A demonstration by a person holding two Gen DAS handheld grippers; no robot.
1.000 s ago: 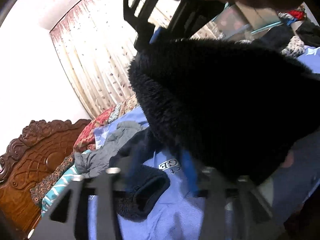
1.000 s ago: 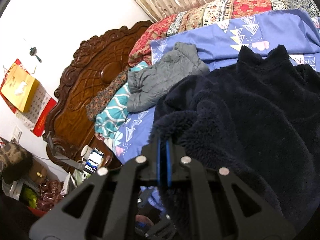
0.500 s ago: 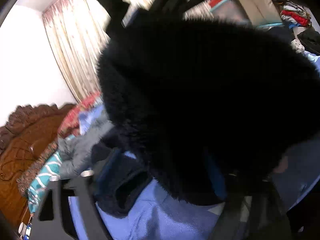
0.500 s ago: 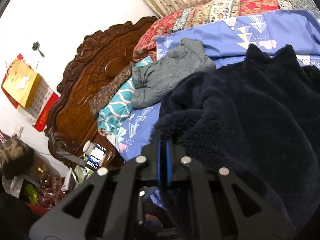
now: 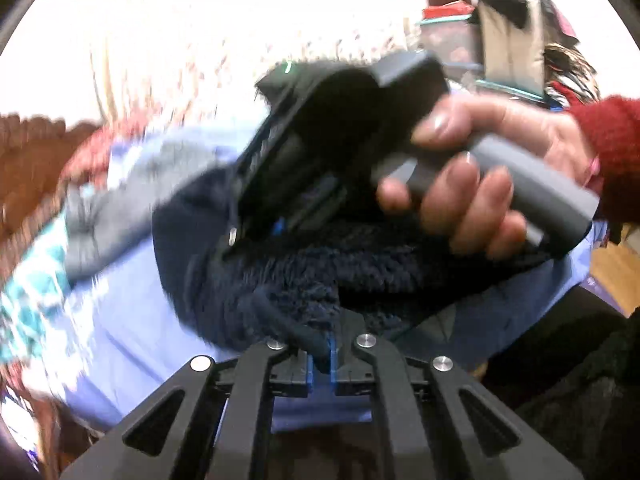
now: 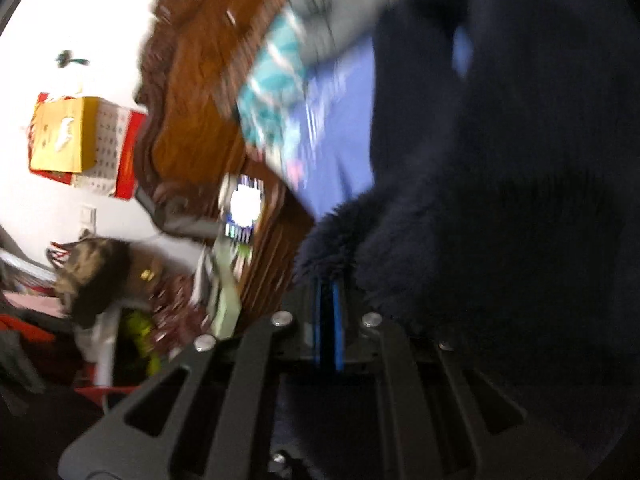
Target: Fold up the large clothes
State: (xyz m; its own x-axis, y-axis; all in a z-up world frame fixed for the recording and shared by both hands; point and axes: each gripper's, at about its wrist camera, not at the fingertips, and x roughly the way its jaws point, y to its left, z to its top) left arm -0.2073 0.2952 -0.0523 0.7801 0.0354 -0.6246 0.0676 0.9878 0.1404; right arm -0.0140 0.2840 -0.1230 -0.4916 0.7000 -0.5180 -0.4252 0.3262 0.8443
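Fingers of the left gripper [image 5: 319, 354] sit nearly together, with a thin fold of dark navy fleece [image 5: 312, 280] caught between the blue pads; only a narrow gap is left between them, and that gap is filled with cloth. From the pinch, the fleece runs up and away toward the right gripper [image 5: 276, 228], which shows in the left wrist view as a black body on a grey handle, tilted with its tips down onto the same cloth. A bare hand [image 5: 468, 176] in a red sleeve [image 5: 612, 148] wraps around that handle.

In the right wrist view the right gripper's blue pads [image 6: 338, 320] stand close and parallel, with a fluffy edge of the fleece pressed between them and spilling out above the tips. The rest of the garment fills the right half of that view as a dark mass; motion blur hides its outline, so its long axis cannot be told there. In the left wrist view the bunched garment stretches roughly left to right across the blue bedsheet [image 5: 132, 320], lying between the two grippers.

Beyond it on the bed lie a grey garment [image 5: 100, 220] and a teal patterned cloth [image 5: 28, 292], both blurred. A carved wooden headboard [image 6: 192, 92] stands at the bed's end, with a yellow box [image 6: 64, 136] on the wall beside it.
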